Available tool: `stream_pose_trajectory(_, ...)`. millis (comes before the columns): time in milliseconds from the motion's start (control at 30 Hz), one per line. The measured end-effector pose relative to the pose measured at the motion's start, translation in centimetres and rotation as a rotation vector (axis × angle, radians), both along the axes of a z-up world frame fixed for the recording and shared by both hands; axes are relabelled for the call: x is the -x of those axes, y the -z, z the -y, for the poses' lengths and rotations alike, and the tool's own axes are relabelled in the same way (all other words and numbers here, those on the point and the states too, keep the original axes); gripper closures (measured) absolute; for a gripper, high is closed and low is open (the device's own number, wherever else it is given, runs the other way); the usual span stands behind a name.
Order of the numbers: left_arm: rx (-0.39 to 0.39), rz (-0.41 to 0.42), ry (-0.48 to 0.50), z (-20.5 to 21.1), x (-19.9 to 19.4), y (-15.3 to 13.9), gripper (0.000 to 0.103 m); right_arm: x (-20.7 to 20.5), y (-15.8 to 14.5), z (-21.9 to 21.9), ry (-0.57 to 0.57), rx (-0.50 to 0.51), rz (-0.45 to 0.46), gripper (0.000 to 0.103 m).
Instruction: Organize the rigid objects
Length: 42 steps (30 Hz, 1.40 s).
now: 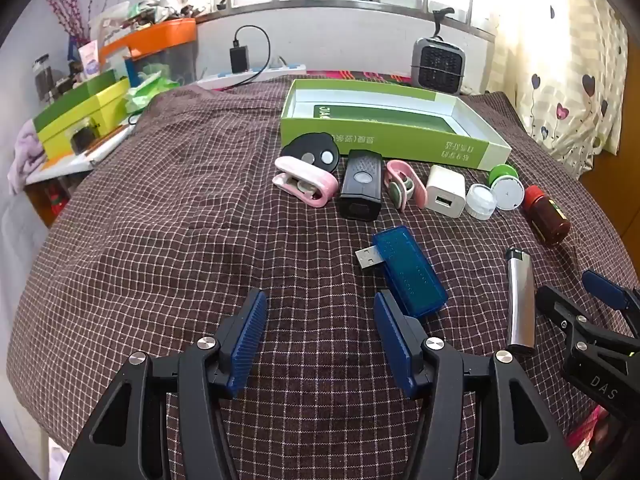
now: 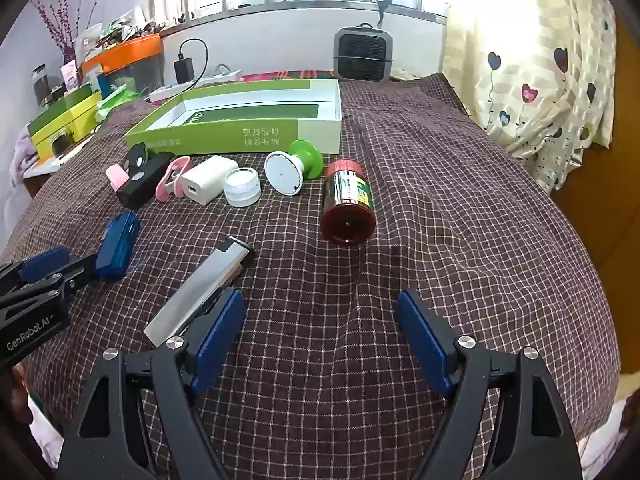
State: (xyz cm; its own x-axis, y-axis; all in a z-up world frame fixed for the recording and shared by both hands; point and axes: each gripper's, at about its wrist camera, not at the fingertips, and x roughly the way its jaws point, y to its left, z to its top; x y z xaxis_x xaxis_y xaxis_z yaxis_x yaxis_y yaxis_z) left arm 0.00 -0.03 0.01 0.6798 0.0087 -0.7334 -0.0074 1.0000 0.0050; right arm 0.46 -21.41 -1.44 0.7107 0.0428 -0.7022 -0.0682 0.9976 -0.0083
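An open green box (image 1: 384, 136) (image 2: 224, 136) lies at the back of the checked cloth. In front of it stands a row of small objects: a black fob (image 1: 314, 152), a pink clip (image 1: 306, 182), a black light (image 1: 361, 188), a white charger (image 1: 445, 194) (image 2: 206, 180), a white cap (image 1: 482, 200) (image 2: 242, 187) and a brown bottle (image 1: 546, 214) (image 2: 348, 208). A blue USB stick (image 1: 408, 270) (image 2: 118, 244) lies just beyond my left gripper's (image 1: 320, 344) right finger. A silver lighter (image 1: 520, 300) (image 2: 200, 290) lies beside my right gripper's (image 2: 320, 344) left finger. Both grippers are open and empty.
A grey fan heater (image 1: 438, 64) (image 2: 363, 58) stands behind the box. A power strip with a charger (image 1: 248, 70) lies at the back. Green boxes and an orange-lidded bin (image 1: 160, 48) crowd the left side table. A curtain (image 2: 532, 76) hangs on the right.
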Motion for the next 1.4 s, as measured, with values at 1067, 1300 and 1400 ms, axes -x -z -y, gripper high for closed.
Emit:
stream_pose_trajectory(1067,0.011,0.006,0.001,-0.06,0.27,-0.13,0.048,0.11,-0.06,0.0,0.001,-0.009,0.002,0.024)
stream_pose_trajectory(1300,0.011,0.007,0.001,-0.11,0.29,-0.11,0.048,0.1,-0.06,0.05,0.001,-0.009,0.003,0.024)
stream_pose_trajectory(1400,0.011,0.007,0.001,-0.1,0.3,-0.1,0.048,0.14,-0.02,-0.04,0.001,-0.009,0.003,0.024)
